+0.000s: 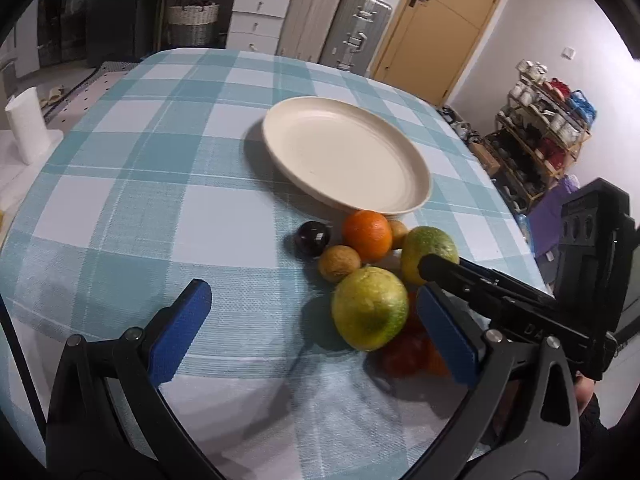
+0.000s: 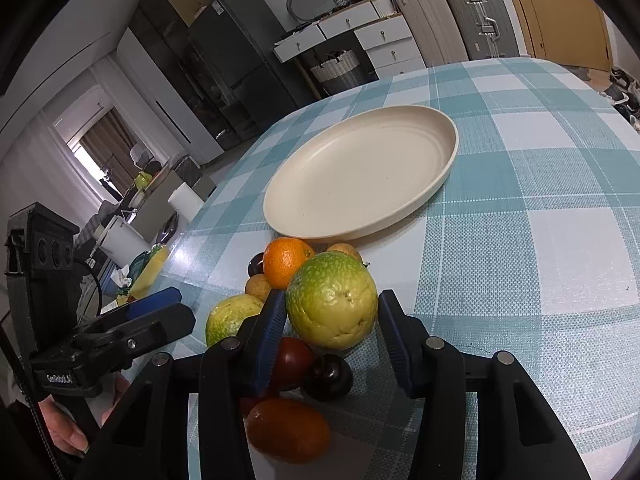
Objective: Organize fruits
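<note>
A cream plate stands empty on the checked table. In front of it lies a pile of fruit: an orange, two green-yellow citrus fruits, small brown fruits, a dark plum and red fruit. My left gripper is open, its right finger beside the nearer green citrus. My right gripper is open around the other green citrus, not touching it. A dark plum, a red fruit and an orange-red fruit lie under it.
The table wears a blue and white checked cloth. A white paper roll stands off the table's left side. Suitcases, drawers and a door stand behind. A shelf rack stands to the right.
</note>
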Demonstrator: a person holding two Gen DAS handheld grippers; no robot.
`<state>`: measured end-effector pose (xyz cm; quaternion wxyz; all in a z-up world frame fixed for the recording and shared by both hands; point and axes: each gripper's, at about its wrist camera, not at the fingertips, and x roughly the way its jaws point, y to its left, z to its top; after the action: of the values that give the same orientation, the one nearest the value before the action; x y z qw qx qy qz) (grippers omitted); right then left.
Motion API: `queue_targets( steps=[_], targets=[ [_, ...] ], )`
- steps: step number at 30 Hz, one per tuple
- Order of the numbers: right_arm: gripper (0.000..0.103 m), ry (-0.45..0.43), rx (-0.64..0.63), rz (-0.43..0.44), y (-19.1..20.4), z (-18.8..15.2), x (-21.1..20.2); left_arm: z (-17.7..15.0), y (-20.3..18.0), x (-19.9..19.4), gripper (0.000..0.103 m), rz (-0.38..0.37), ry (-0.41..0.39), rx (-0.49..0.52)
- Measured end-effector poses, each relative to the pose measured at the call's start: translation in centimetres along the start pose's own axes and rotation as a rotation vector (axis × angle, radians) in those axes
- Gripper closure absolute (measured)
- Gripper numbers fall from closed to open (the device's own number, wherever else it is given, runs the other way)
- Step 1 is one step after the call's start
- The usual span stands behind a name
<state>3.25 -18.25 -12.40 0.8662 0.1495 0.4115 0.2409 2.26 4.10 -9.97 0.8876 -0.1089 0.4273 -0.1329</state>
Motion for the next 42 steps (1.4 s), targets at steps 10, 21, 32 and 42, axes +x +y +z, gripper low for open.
queue_targets(
  steps=[10,21,32,42],
  targets=[
    [0.054,-0.036,0.003,-0.005,-0.2,-0.2,-1.1,-0.2,-1.4,1.0,0.001,-0.064,0.046,0.024],
    [0.054,-0.060,-0.005,-0.029,-0.7,-0.2,-2.3,0.0,-1.7,3.2,0.029,-0.134,0.133,0.000],
    [0.054,-0.051,0.013,-0.026,-1.2,-0.3,-2.3,0.0,-1.3,4.2,0.049,-0.183,0.176,-0.036],
    [0.056,-0.055,0.015,-0.028,-1.3,-0.2,-2.3,-0.1,-0.9,4.4,0.058,-0.196,0.185,-0.045]
  ],
)
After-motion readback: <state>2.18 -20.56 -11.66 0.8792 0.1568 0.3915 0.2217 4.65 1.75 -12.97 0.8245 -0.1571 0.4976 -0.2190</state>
